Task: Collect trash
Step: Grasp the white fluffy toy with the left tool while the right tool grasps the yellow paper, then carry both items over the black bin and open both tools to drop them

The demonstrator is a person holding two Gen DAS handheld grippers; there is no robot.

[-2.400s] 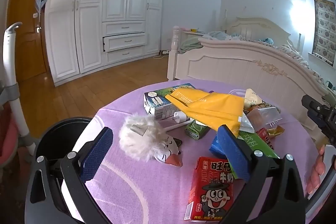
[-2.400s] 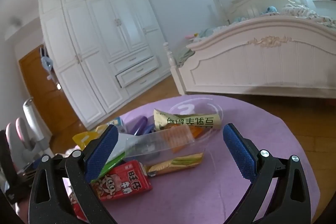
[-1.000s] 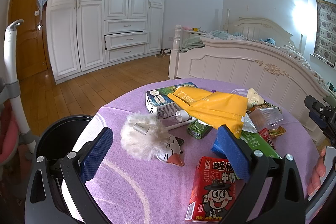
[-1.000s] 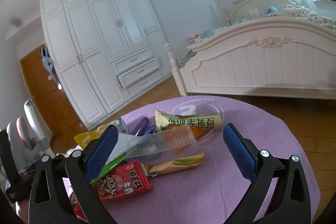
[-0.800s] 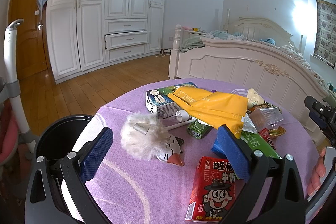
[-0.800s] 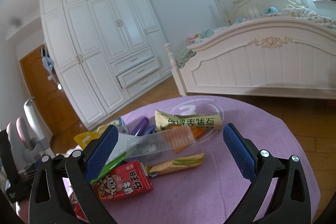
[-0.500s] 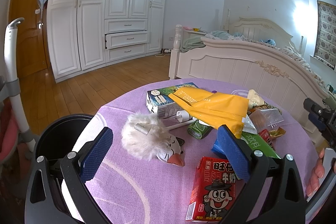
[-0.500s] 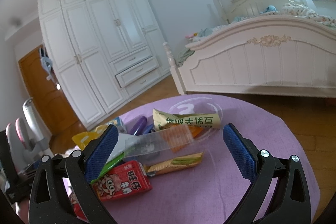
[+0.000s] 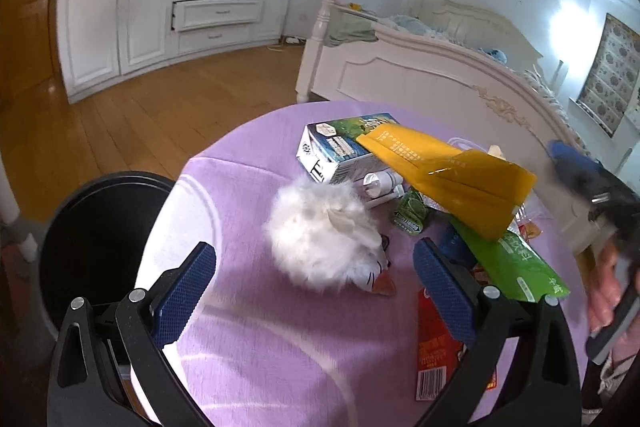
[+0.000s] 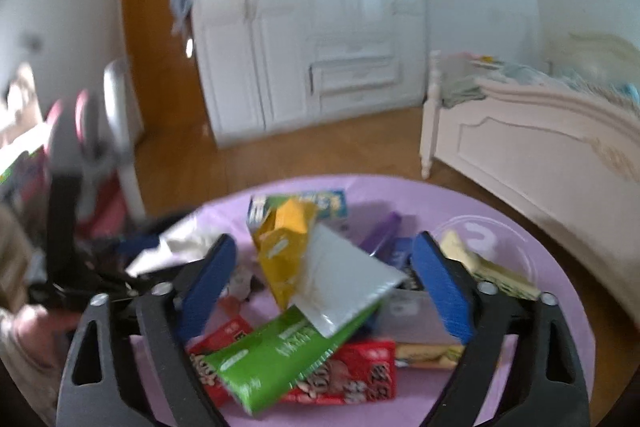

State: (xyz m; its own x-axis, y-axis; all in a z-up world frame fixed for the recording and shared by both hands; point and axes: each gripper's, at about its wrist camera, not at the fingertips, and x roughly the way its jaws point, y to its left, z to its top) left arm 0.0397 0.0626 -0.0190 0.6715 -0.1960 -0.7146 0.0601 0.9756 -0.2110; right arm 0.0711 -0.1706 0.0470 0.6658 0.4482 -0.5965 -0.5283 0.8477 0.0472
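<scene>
Trash heap, purple table (image 9: 256, 339): my 2 grippers, fingers apart, empty.
L gripper (image 9: 314, 285) view only: black bin (image 9: 96, 227), white fluffy toy (image 9: 322, 235); R gripper (image 10: 324, 281) view blurred, over yellow bag (image 10: 282, 251).

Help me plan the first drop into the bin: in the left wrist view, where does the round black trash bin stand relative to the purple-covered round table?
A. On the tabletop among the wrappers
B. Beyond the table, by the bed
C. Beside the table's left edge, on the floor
C: the round black trash bin stands on the floor against the left edge of the purple-covered round table.
</scene>
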